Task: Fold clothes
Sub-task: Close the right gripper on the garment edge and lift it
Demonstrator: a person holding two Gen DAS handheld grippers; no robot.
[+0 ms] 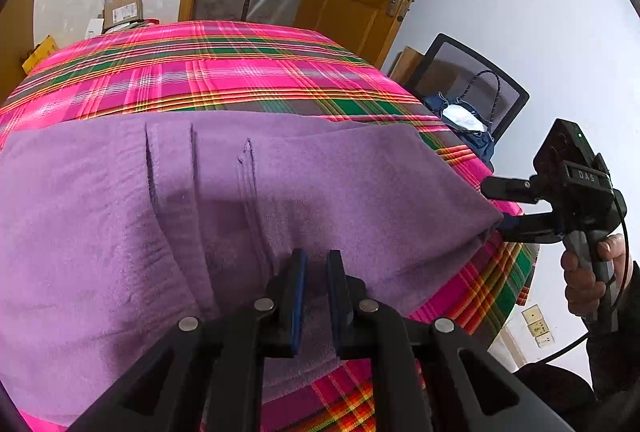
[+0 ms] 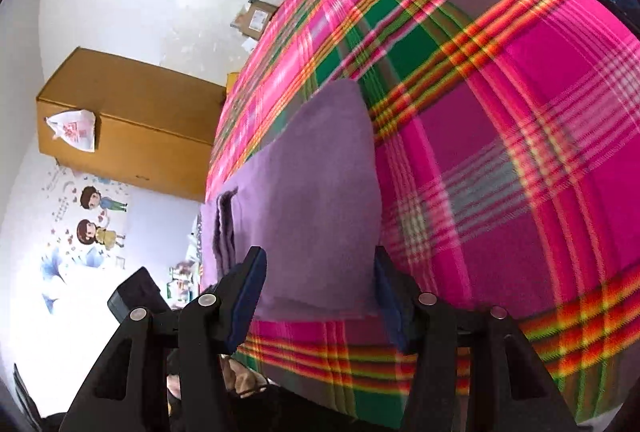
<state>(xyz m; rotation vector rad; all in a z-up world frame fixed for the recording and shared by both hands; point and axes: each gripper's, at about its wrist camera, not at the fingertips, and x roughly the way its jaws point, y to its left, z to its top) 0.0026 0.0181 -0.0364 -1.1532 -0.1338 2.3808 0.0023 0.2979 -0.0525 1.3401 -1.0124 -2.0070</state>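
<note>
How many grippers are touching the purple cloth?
2: the left gripper pinches the purple cloth at its near edge; the right gripper is open around its right corner.

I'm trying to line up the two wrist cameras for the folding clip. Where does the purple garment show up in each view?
Left wrist: the purple garment fills the lower and middle picture, lying on the plaid cloth.
Right wrist: it lies centre-left, between the open right claw's fingers.
Shared landmark: the pink-and-green plaid cloth under it, plus the cardboard box beyond the far edge.
</note>
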